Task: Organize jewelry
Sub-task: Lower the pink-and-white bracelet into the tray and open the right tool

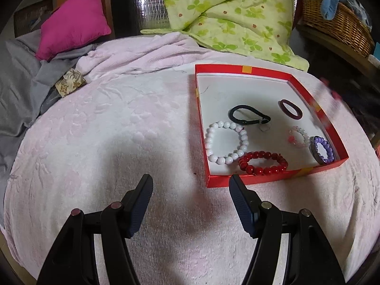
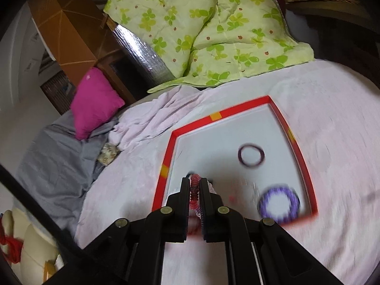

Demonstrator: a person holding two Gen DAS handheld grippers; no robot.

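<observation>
Over the red tray (image 2: 302, 163), the right gripper (image 2: 196, 185) pinches a pink beaded bracelet (image 2: 194, 193) (blurred); it likely needs placing next, while the left gripper (image 1: 191, 190) gapes empty.

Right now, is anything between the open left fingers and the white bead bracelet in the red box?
Yes: the red box's near wall stands between the left gripper and the white bead bracelet. The red bead bracelet touches it on the right, so come in from above.
</observation>
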